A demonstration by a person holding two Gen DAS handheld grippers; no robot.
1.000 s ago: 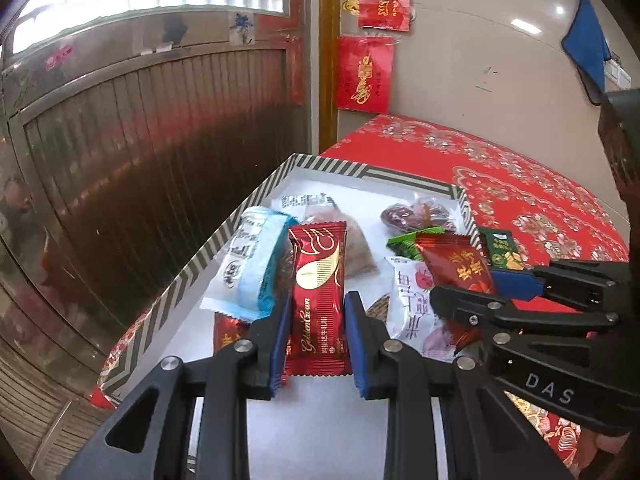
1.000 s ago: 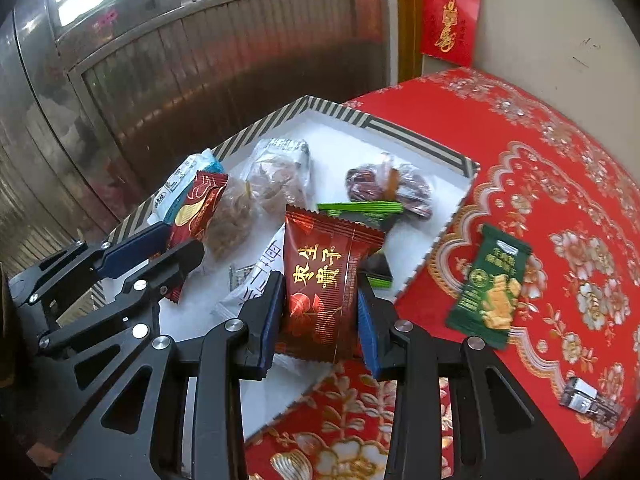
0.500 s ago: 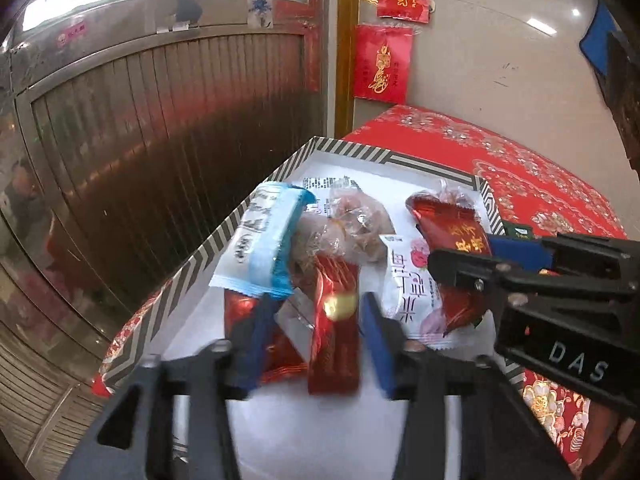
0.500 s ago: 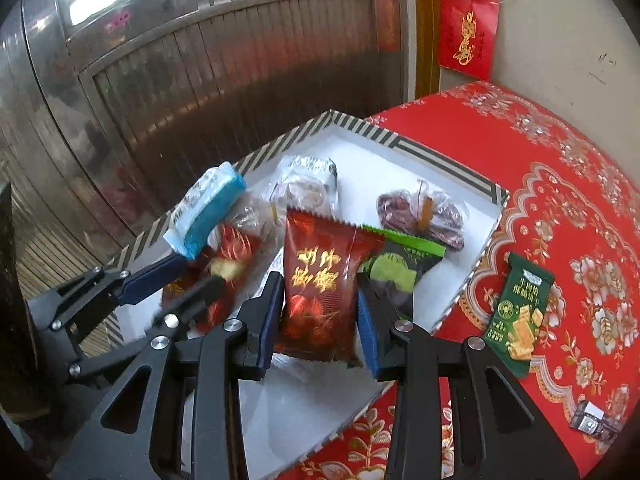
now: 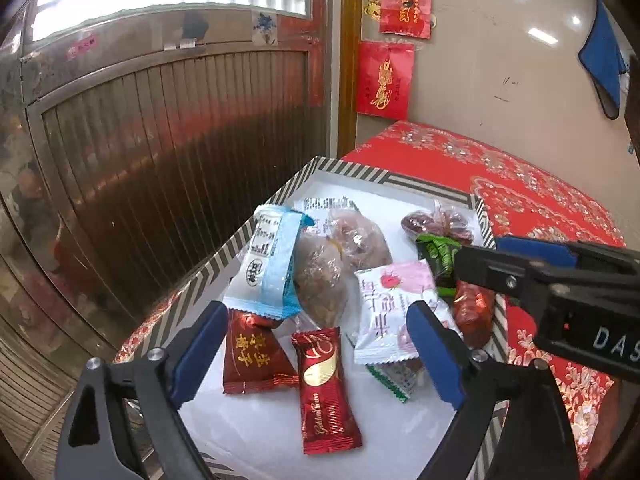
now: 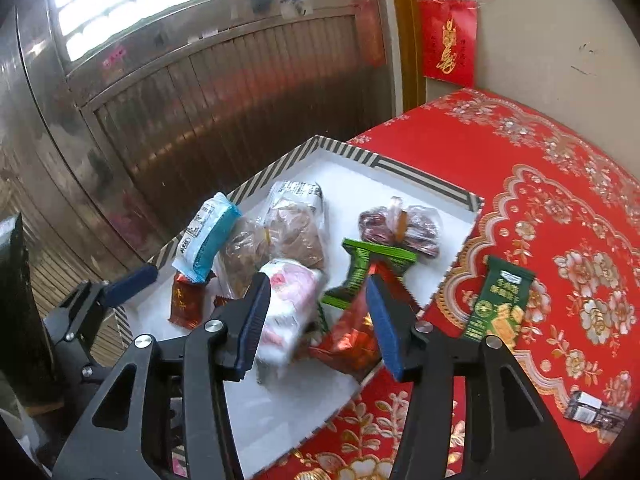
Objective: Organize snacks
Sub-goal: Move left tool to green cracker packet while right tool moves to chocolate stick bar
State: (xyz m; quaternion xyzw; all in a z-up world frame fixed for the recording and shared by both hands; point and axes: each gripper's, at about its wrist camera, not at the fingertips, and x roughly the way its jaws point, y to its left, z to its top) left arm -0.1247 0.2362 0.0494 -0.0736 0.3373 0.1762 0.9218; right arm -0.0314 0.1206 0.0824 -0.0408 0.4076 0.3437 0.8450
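1. Left hand-held gripper (image 5: 316, 356): jaws opening wide, empty; red chocolate bar (image 5: 327, 390) flat in striped tray (image 5: 224, 254).
2. Right hand-held gripper (image 6: 318, 322): jaws opening, red snack packet (image 6: 352, 342) loose between them, at tray edge.

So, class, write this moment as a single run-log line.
left gripper: jaws opening, Golden Bean bar released in tray | right gripper: jaws opening, red packet dropping | green packet on cloth
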